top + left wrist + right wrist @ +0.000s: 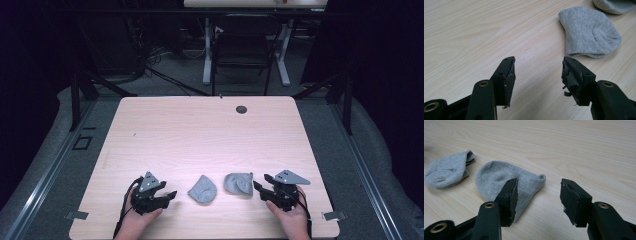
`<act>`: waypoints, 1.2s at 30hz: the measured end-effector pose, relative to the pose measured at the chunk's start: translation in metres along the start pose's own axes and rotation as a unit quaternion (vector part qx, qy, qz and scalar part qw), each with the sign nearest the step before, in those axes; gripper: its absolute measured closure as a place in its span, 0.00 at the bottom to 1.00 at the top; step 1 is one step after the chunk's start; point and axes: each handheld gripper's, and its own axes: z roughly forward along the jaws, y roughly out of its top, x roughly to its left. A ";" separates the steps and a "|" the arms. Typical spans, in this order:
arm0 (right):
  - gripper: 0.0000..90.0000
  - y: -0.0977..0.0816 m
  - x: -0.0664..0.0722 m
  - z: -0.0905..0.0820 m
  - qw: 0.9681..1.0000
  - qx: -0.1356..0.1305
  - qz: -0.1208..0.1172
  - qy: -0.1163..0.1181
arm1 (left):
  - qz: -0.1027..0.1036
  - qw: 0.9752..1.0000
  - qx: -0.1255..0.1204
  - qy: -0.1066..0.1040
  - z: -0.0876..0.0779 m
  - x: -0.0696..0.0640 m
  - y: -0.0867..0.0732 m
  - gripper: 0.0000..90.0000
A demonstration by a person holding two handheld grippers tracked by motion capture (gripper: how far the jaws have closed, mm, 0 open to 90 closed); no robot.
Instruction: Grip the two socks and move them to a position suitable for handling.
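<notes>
Two short grey socks lie flat near the table's front edge. The left sock [202,189] [589,32] [446,170] is just right of my left gripper [167,194] [538,62], which stands open above bare wood. The right sock [238,183] [496,180] sits just left of my right gripper [260,186] [539,183], also open; its left jaw hangs over the sock's edge, nothing pinched. A corner of the right sock [614,5] peeks in at the top of the left gripper view. A hand holds each gripper from the table's near edge.
The light wooden table [200,135] has a round dark hole [241,109] near its far edge. Beyond it stand a dark chair [242,50] and white desk legs [207,55]. Metal clips [334,215] sit at the front corners.
</notes>
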 end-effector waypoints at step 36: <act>0.53 0.003 -0.001 -0.002 1.000 -0.014 -0.001 -0.003 | 0.040 0.998 0.031 -0.042 0.047 -0.037 0.036 0.98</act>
